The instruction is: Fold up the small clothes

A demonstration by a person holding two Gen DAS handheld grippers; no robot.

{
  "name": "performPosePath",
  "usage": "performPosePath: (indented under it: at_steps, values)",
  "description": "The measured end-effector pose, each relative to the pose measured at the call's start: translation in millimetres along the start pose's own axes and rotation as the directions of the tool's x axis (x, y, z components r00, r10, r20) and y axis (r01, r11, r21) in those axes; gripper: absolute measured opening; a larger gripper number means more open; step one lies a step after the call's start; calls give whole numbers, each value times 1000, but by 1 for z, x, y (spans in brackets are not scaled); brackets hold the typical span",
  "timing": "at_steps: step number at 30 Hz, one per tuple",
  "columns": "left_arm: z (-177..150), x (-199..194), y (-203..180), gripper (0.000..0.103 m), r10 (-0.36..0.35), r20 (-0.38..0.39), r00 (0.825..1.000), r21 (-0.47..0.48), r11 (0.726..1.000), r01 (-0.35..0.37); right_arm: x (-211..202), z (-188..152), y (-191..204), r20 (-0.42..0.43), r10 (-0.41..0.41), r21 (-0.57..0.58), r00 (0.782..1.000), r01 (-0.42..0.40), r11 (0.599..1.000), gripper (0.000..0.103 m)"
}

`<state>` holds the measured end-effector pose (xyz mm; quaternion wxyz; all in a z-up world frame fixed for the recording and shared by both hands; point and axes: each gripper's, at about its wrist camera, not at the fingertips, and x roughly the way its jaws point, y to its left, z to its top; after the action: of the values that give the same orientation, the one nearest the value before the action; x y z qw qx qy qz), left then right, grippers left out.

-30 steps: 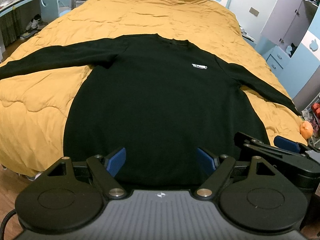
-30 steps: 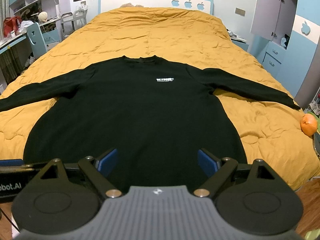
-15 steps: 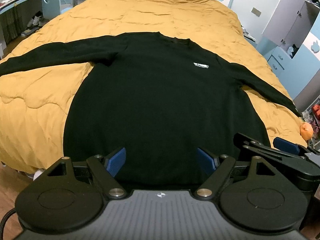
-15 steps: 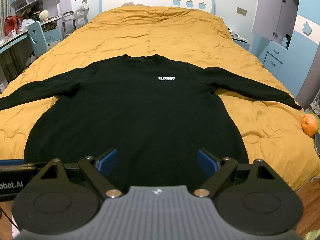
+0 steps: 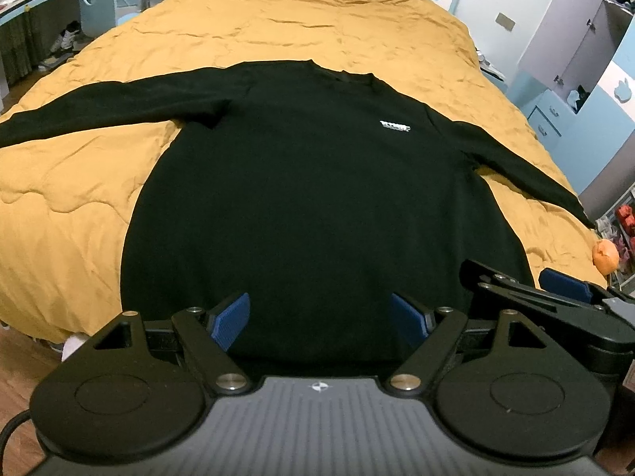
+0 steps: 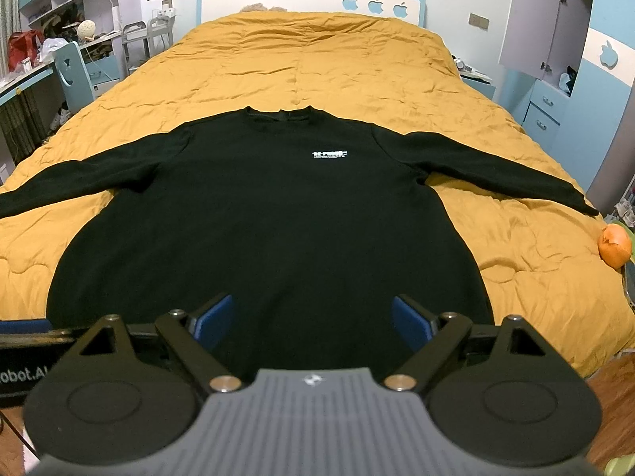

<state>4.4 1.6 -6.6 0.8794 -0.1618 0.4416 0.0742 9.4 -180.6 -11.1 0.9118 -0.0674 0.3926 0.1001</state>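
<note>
1. Both grippers had crept slightly forward over the hem since the earlier frames; nothing else had shifted.
2. Left gripper (image 5: 319, 317) hung with fingers spread wide, grasping nothing; right gripper (image 6: 311, 319) likewise stood released, just beside it.
3. Sweater (image 6: 270, 218) lay flat, front up, on the quilt (image 6: 317, 63), sleeves stretched to both sides, hem at the near edge.
4. An orange (image 6: 615, 246) sat at the quilt's right edge, apart from the right cuff.

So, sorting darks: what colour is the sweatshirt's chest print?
White, on the black long-sleeved sweatshirt; clearest in right wrist view.
</note>
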Motion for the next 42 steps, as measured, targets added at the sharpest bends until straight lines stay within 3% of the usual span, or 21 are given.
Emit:
performPosePath:
  at_steps: [15, 31, 35, 39, 42]
  values:
    - [-1, 7, 5, 94, -5, -16, 1000, -21, 1000, 5, 8, 0, -1, -21, 6, 1, 1000, -6, 1000, 83]
    - [9, 19, 46, 90, -150, 15, 989, -185, 971, 150, 27, 5, 4, -35, 6, -17, 999, -7, 1000, 83]
    - [15, 23, 62, 90, -176, 48, 983, -234, 955, 183, 33, 12, 11, -29, 7, -33, 1000, -8, 999, 83]
    - [25, 23, 92, 90, -237, 125, 964, -301, 916, 264, 39, 28, 35, 28, 65, -116, 997, -62, 991, 83]
    - [35, 24, 126, 90, -227, 171, 959, -349, 896, 274, 45, 43, 61, 65, 144, -172, 987, -131, 976, 83]
